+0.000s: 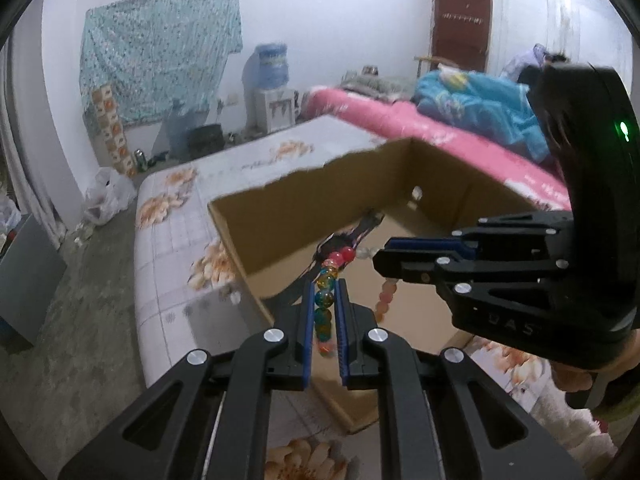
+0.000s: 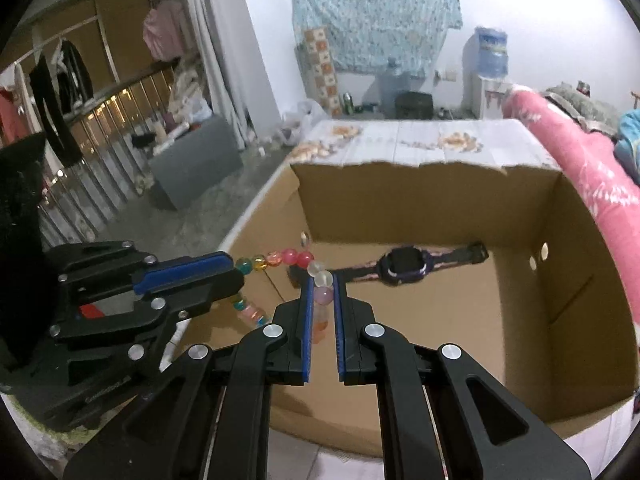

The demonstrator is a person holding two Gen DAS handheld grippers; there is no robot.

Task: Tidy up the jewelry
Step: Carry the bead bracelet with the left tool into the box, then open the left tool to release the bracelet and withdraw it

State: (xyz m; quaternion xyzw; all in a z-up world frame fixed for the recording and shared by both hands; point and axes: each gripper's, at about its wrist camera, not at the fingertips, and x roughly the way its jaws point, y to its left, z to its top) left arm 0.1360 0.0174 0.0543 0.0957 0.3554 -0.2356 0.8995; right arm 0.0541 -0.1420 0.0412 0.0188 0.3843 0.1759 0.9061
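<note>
We're mid-carry on the bead bracelet (image 2: 298, 258), both grippers on it, strand held over the near-left corner of the open cardboard box (image 2: 568, 248). Judgement: this is the drop-in step, with the bracelet already above the box floor but not resting on it. Left gripper (image 1: 324, 286) is nearly closed, blue pads clamped on the blue/yellow beads, red ones sticking out past the tips. Right gripper (image 2: 323, 280) is likewise nearly closed, pinching the pale pink and clear beads. The two tools sit just beside each other, roughly at right angles, so the strand bends between them and short loops hang under each. A watch (image 2: 404, 266) with a dark face and a purple-pink strap already lies flat on the box floor, further in. The box sits on a table with a floral cover (image 2: 420, 140). We think the next move calls for lowering both tools together into the box, placing the bracelet clear of the watch, then opening both. Risk as we see it: releasing one side first lets the strand swing and possibly snag the box wall.
</note>
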